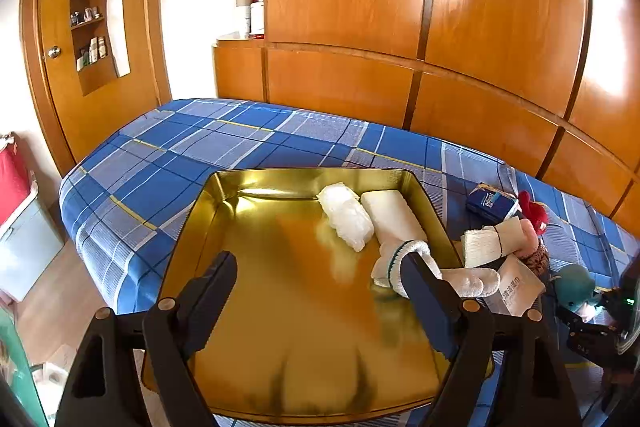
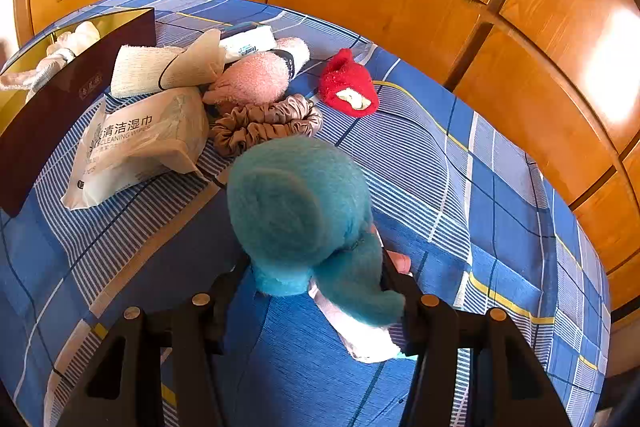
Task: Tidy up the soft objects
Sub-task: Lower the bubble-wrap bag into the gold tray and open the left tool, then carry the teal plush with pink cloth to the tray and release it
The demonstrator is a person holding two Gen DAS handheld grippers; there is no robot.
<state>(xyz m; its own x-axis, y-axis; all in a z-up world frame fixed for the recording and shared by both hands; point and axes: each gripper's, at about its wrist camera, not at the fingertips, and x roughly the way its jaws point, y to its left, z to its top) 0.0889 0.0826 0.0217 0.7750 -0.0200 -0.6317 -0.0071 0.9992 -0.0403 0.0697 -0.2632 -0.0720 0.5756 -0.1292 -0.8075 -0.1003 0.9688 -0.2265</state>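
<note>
A gold tray (image 1: 304, 339) lies on the blue plaid bed (image 1: 208, 147). In it are a clear wrapped white bundle (image 1: 346, 215), a white folded pad (image 1: 390, 213) and a white sock (image 1: 404, 259) draped over the right rim. My left gripper (image 1: 320, 287) hangs open over the tray, its right finger touching the sock. My right gripper (image 2: 312, 275) is shut on a teal plush toy (image 2: 296, 203) above the bed. Beside the tray lies a pile: wet wipes pack (image 2: 132, 147), tied white cloth (image 2: 160, 71), pink fuzzy sock (image 2: 252, 79), brown scrunchie (image 2: 264, 125), red plush (image 2: 348, 85).
A blue tissue pack (image 1: 490, 203) lies on the bed past the pile. Wooden wardrobe panels (image 1: 440, 27) stand behind the bed. A wooden door (image 1: 72, 67) is at the left, with a red and white box (image 1: 20, 219) on the floor.
</note>
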